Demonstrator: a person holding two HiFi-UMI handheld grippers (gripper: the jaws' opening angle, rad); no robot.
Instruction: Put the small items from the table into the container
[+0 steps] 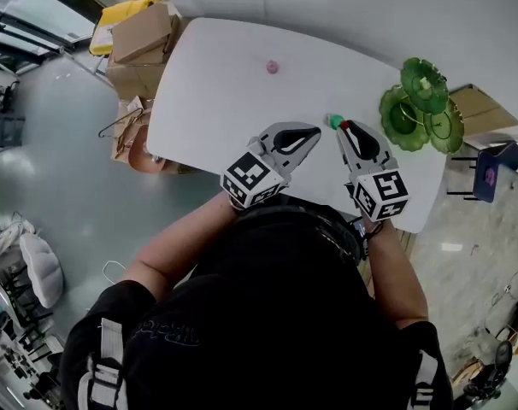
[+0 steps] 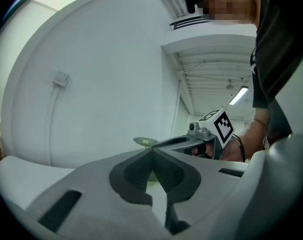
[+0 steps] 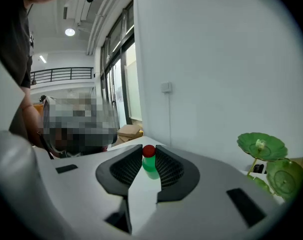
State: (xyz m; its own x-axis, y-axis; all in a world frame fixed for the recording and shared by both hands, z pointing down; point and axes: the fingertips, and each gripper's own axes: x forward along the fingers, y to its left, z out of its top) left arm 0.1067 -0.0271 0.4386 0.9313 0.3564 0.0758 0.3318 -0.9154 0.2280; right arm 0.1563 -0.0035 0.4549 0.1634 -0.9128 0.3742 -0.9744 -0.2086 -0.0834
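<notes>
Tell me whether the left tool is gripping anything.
No, the left tool has its jaws closed tip to tip with nothing between them.

The small pink item (image 1: 272, 67) on the table (image 1: 208, 84) is too small in the head view to identify, and the person's body (image 1: 276, 314) covers the table's near edge. Only a narrow strip of the small green item with a red top (image 3: 150, 166) shows between the pads of the right gripper (image 3: 149, 152). The meeting jaws of the left gripper (image 2: 152, 150) cover most of the green leaf-shaped stand (image 2: 144, 142), whose lower leaves the right gripper view cuts off at its edge.
</notes>
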